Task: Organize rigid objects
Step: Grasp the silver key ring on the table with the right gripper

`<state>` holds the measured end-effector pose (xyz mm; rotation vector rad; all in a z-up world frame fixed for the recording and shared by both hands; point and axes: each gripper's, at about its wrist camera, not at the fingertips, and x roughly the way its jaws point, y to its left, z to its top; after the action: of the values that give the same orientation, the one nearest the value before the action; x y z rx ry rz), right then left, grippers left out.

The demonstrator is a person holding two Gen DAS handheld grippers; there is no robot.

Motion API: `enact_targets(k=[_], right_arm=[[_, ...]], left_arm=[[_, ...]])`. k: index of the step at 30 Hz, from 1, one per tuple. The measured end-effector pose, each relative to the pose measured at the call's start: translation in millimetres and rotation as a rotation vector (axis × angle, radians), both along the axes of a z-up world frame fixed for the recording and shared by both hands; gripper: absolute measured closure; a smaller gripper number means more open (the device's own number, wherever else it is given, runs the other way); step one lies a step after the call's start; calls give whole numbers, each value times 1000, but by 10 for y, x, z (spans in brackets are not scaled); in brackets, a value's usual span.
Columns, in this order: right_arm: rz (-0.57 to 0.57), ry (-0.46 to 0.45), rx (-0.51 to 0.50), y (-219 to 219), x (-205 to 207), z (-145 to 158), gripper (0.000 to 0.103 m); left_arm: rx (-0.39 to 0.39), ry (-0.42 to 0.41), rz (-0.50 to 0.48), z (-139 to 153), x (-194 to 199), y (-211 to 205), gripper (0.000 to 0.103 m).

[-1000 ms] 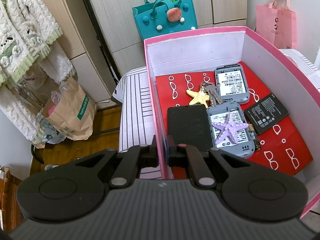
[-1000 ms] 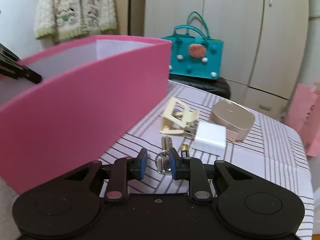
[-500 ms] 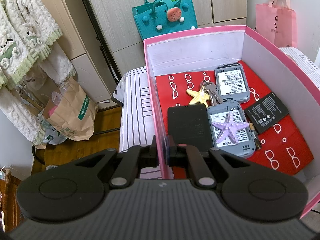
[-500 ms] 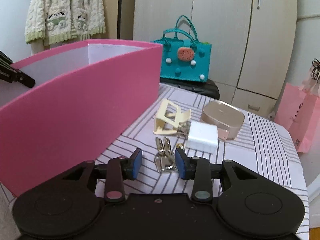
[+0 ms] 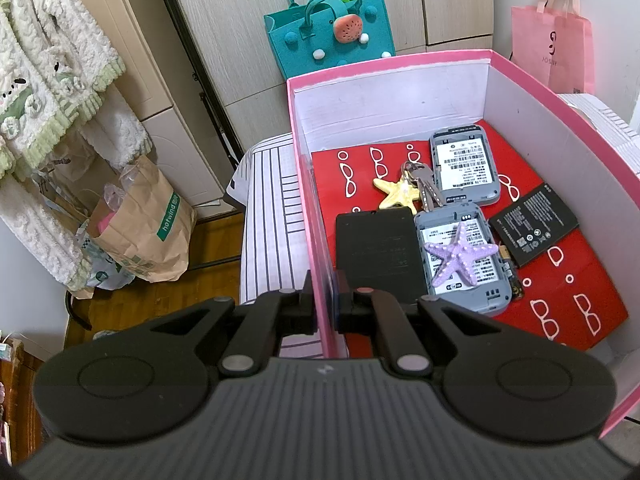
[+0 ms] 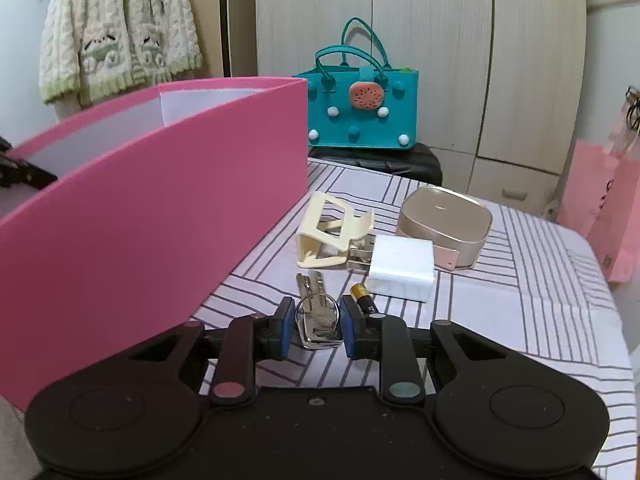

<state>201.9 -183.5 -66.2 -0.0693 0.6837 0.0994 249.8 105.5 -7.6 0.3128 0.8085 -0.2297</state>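
Right gripper [image 6: 316,326] jaws have just been closing, now pinching the key ring [image 6: 317,316] between the pads; thin grip, keys may swing out. Just beyond: battery [image 6: 362,295], charger [image 6: 401,267]. Left gripper [image 5: 324,306] clamps box wall [image 5: 316,248]; letting go frees the box.

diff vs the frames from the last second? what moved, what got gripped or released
The right gripper opened wider around the keys on the striped tablecloth, then its jaws have just been closing; the blue pads now sit against the key ring. The left gripper stayed clamped on the pink box wall. Box contents, charger, clip and battery unchanged.
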Motion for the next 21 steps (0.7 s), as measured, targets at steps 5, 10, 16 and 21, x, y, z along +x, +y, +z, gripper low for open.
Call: enact_targets(k=[5, 10, 16, 21], right_arm=[[8, 29, 87, -107, 37, 108, 98], [-3, 68, 177, -215, 80, 174, 98], [11, 77, 247, -254, 121, 495, 98], [63, 55, 258, -173, 94, 866, 98]], left_arm=[[-3, 0, 1, 0, 0, -2, 97], [0, 0, 1, -2, -4, -3, 97], [7, -2, -2, 4, -7, 1, 97], [12, -3, -3, 6, -14, 0, 97]])
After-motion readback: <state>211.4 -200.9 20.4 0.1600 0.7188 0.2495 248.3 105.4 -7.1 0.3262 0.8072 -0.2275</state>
